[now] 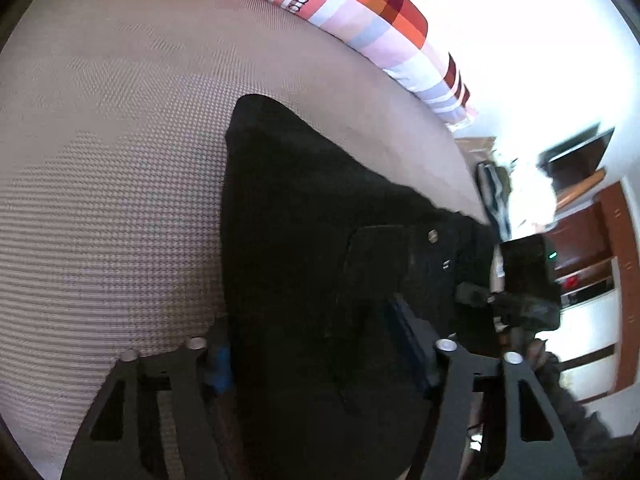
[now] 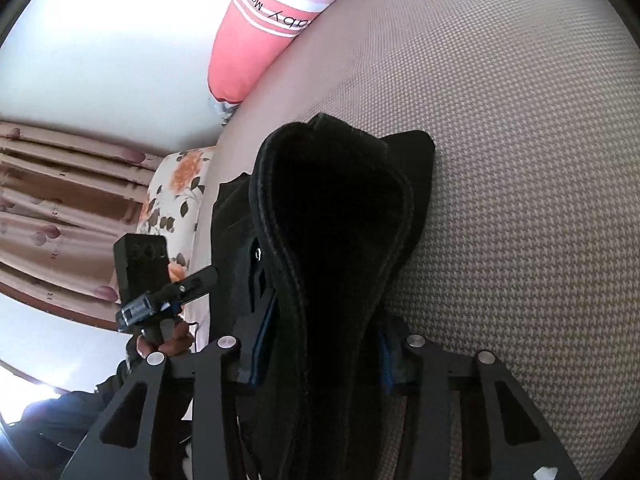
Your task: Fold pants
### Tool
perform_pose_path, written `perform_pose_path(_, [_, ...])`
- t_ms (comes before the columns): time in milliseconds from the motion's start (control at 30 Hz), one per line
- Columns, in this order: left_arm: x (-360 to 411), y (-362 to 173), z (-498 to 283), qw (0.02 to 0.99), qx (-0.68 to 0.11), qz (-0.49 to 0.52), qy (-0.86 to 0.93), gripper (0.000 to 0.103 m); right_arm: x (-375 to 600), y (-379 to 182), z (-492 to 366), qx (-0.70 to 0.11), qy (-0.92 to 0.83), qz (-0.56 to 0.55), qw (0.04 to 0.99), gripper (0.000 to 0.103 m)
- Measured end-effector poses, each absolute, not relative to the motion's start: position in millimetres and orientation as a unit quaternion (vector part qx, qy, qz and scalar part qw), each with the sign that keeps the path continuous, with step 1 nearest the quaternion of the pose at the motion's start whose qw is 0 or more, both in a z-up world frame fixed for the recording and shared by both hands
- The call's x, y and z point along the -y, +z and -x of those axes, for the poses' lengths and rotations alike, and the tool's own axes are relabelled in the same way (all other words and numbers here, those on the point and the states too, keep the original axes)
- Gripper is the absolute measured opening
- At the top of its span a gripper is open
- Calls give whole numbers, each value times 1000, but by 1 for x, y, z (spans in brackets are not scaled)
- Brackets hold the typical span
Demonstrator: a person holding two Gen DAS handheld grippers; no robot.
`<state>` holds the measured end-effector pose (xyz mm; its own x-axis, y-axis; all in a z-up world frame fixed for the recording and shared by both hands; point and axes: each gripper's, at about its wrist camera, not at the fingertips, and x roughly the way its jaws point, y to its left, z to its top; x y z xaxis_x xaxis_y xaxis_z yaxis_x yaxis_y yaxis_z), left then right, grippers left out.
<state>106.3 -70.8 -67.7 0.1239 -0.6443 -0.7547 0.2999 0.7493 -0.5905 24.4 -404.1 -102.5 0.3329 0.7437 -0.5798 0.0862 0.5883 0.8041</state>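
Note:
Black pants (image 1: 312, 216) hang over the beige woven bed cover (image 1: 112, 160). In the left wrist view my left gripper (image 1: 320, 364) is shut on the pants, whose cloth fills the gap between its blue-padded fingers (image 1: 219, 364); a metal button (image 1: 433, 235) shows near the waistband. In the right wrist view my right gripper (image 2: 320, 356) is shut on the pants (image 2: 340, 216), holding a folded edge with its seam raised above the cover (image 2: 520, 160). The other gripper (image 2: 160, 288) shows at the left, held by a hand.
A pink and checked bolster pillow (image 1: 360, 8) lies along the far edge of the bed; it also shows in the right wrist view (image 2: 260, 32). A floral pillow (image 2: 176, 192) and brown curtains (image 2: 60, 208) are left. Wooden furniture (image 1: 592, 240) stands right.

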Motion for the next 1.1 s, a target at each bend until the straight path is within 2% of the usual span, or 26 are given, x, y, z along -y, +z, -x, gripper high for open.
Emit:
perform_pose_path(100, [72, -67, -102, 749, -576, 118, -306, 43, 396, -100, -24, -529, 215, -396, 719, 39])
perform_pose_path(367, [96, -63, -94, 781, -562, 42, -271, 42, 388, -94, -26, -534, 179, -393, 727, 39])
perform_pose_path(867, [103, -63, -106, 776, -573, 38, -258, 42, 360, -80, -31, -542, 144, -334, 757, 43])
perform_pose_path(1033, [102, -63, -104, 780, -570, 33, -258, 37, 353, -74, -29, -535, 134, -331, 765, 37])
perform_pose_path(1100, [98, -61, -103, 781, -567, 35, -259, 31, 348, -68, -28, -533, 125, -322, 772, 36])
